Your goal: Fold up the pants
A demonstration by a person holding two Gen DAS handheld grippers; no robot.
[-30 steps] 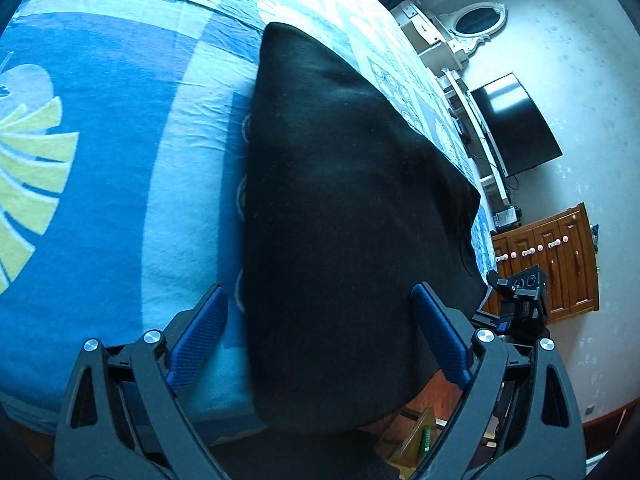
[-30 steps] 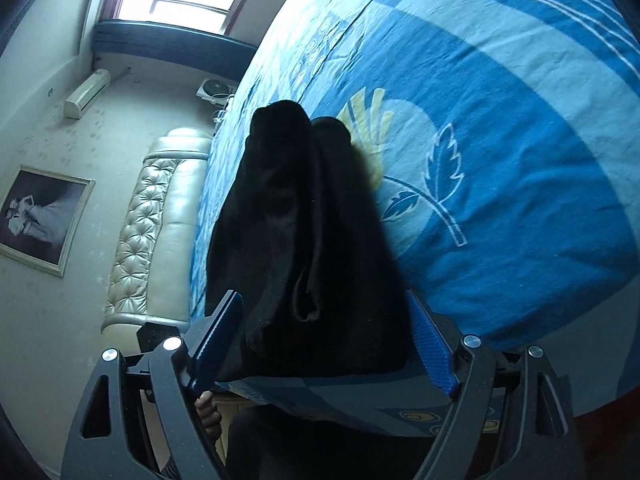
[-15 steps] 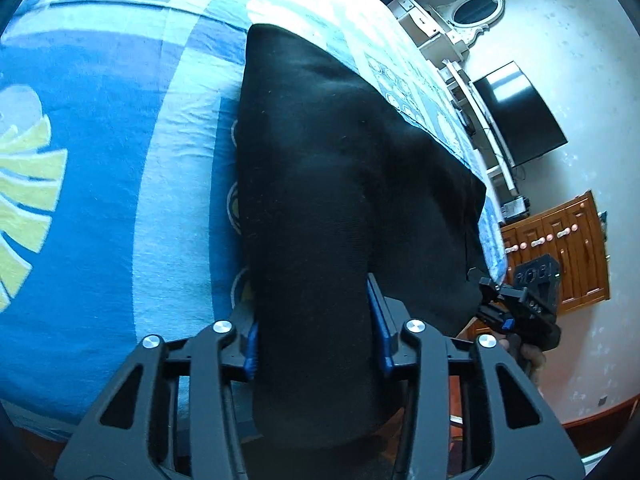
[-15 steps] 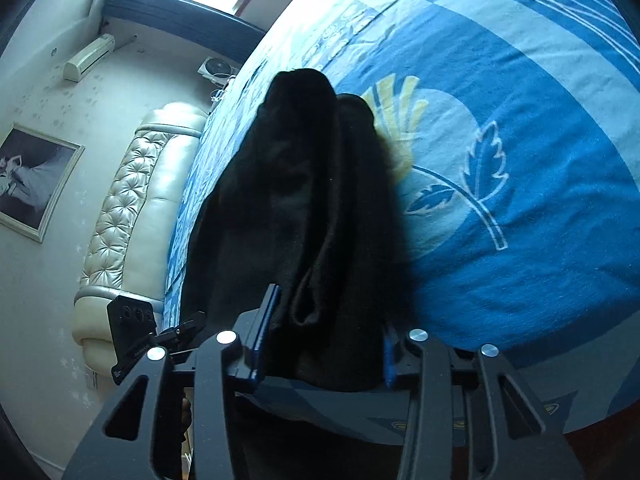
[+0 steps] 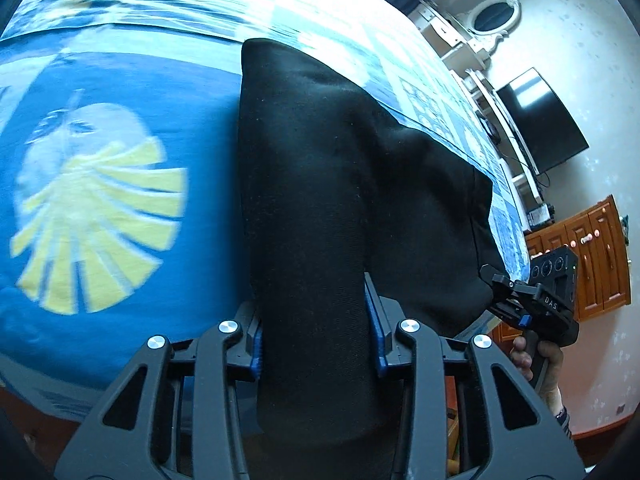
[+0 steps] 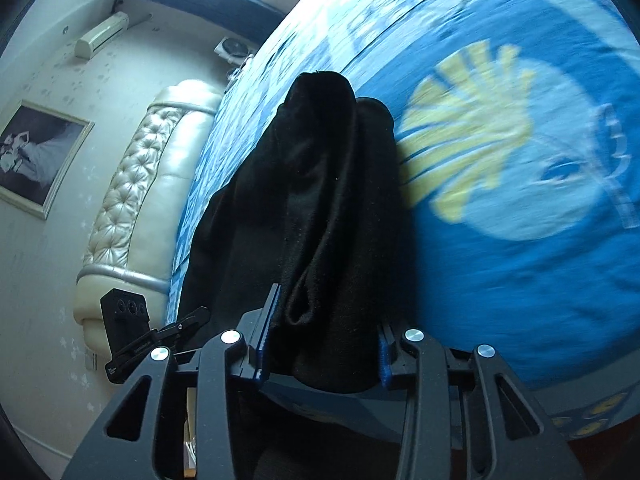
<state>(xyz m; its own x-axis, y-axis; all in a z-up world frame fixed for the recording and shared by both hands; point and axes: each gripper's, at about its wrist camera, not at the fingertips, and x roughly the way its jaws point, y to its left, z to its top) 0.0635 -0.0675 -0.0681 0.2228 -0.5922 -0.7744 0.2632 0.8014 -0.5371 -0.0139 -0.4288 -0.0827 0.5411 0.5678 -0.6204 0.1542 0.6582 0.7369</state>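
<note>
You had both tongs clamped on the black pants (image 5: 320, 200): the left tongs (image 5: 318, 344) pinched one near bunch of cloth between their blue pads, and the right tongs (image 6: 322, 344) pinched another where the fabric gathered into a thick roll. The pants lay lengthwise on the bed (image 5: 100, 280), their near end at the bed's front edge in your grip, the far end resting flat on the blue patterned sheet.

To fold well from there, I judged you needed to lift both ends level, keep the cloth taut between the tongs, and carry it straight toward the far end so the edges met squarely; the rolled bunch on the right risked a lumpy crease.

Beyond the pants the sheet lay open on the yellow-fan side, giving room. Farther off stood the padded headboard (image 6: 132, 216), and opposite it the television (image 5: 540, 120) and wooden cabinet (image 5: 592, 256), well apart.
</note>
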